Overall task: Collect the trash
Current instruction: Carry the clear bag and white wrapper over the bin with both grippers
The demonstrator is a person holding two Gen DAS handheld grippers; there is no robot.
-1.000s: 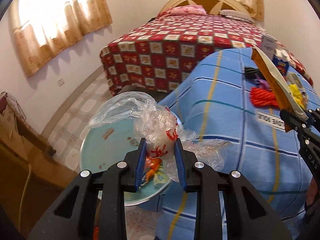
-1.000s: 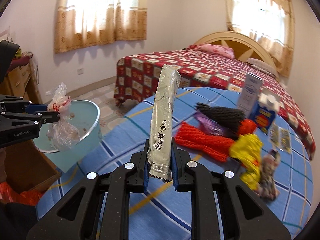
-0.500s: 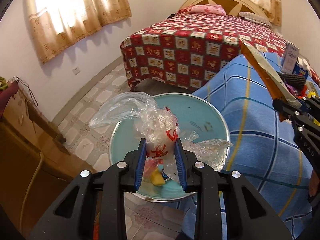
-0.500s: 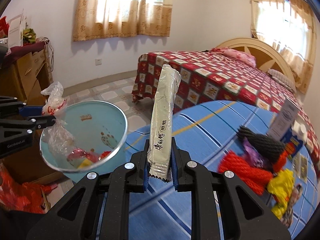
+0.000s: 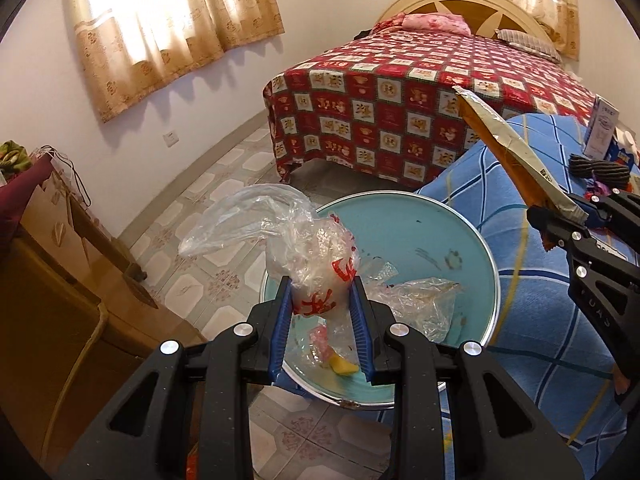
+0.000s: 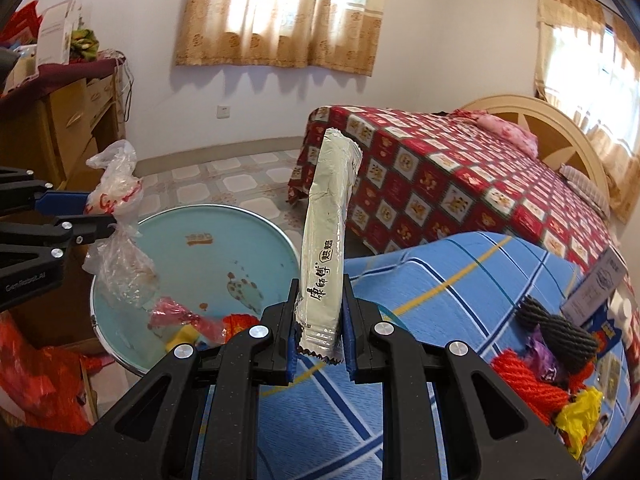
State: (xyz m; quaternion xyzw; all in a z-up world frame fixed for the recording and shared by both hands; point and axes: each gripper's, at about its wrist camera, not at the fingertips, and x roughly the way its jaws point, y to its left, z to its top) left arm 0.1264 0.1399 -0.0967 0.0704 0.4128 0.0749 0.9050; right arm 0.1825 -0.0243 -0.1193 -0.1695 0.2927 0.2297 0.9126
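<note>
Left hand-held gripper clamped on a crumpled clear plastic bag with red print, held over the teal bin at frame center. Right hand-held gripper clamped on a long beige snack wrapper, upright, just right of the bin rim. Bin holds a red wrapper and a yellow scrap. More trash on the blue plaid desk at lower right: red netting, black netting, yellow wrapper.
</note>
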